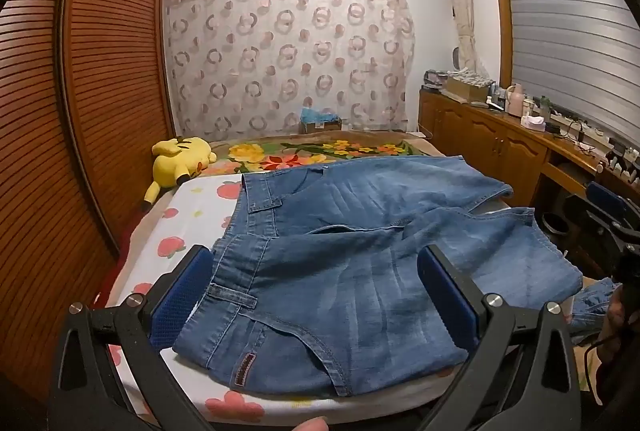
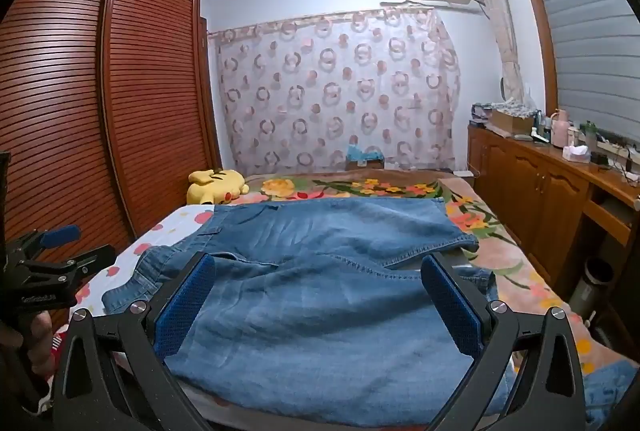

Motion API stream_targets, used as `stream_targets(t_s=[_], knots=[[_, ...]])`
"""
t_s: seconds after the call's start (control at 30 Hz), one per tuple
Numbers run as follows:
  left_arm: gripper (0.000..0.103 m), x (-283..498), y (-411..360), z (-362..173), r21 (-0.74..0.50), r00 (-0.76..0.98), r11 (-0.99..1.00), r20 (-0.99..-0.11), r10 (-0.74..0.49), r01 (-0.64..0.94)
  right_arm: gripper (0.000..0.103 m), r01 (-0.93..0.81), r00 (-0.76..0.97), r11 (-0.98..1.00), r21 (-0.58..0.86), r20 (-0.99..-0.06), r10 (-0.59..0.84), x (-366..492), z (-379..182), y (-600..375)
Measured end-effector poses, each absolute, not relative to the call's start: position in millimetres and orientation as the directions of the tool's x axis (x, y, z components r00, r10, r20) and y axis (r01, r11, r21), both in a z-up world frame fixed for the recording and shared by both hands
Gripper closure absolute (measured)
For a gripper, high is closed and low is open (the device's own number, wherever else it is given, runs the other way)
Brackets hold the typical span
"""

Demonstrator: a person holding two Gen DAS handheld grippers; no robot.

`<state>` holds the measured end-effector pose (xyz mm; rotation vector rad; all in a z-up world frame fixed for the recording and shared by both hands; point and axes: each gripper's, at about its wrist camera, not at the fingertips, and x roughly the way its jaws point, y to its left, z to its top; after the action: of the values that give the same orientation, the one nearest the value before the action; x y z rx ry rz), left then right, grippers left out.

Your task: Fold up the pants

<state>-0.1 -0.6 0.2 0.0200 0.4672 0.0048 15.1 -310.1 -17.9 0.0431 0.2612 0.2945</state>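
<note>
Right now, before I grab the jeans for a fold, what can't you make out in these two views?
- Leg hems of the jeans: in the left wrist view, cut off lower right behind the right gripper.
- Near edge of the jeans: in the right wrist view, hidden behind the gripper's fingers.
- Small items on the wooden cabinet: too small to identify.
</note>
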Motion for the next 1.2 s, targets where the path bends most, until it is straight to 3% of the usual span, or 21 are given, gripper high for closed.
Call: stream_targets(t_s=[1.2], knots=[[0.000, -0.4, -0.8, 0.1, 0.015, 0.898, 1.000, -0.441, 0.009, -0.003, 0.001, -0.284, 0.921, 0.956, 0.080, -0.255, 0.295, 15.7, -17.8, -311.2]])
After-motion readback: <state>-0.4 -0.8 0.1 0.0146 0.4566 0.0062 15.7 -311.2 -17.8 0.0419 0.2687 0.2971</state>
